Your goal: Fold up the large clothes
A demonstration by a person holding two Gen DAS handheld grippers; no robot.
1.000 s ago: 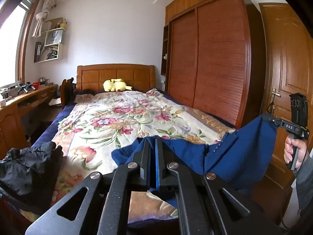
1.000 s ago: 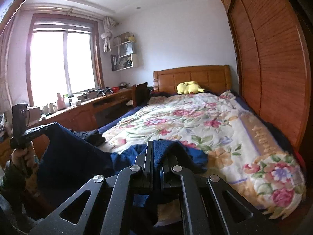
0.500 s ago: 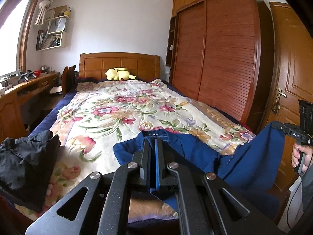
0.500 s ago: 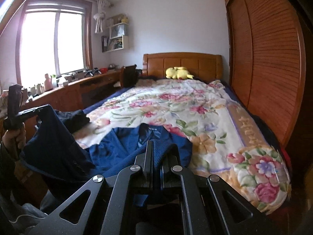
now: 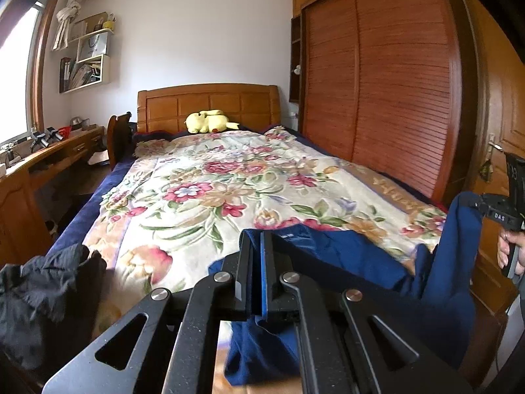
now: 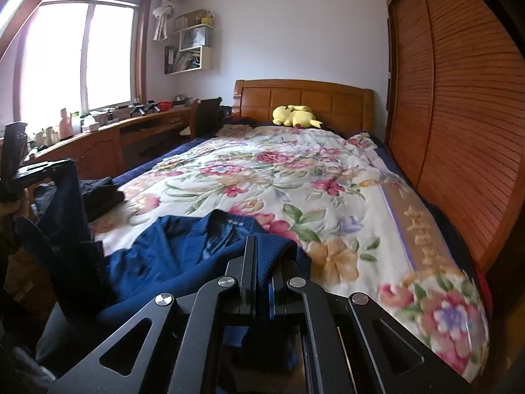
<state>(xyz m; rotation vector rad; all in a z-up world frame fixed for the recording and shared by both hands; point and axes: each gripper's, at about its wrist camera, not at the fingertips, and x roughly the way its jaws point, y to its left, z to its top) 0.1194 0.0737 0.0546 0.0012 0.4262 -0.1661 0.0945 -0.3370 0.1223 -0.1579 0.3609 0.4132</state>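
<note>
Both grippers clamped on blue garment: left gripper, right gripper hold it stretched, so it lays flat on bed for folding.

White "DAS" on the black body of the right tongs.

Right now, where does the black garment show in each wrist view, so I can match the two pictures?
Left wrist: black garment heaped at lower left, on the bed's near corner.
Right wrist: black garment at middle left, on the bed's edge, just right of the left gripper that holds the blue garment.
Shared landmark: yellow plush at the headboard.
</note>
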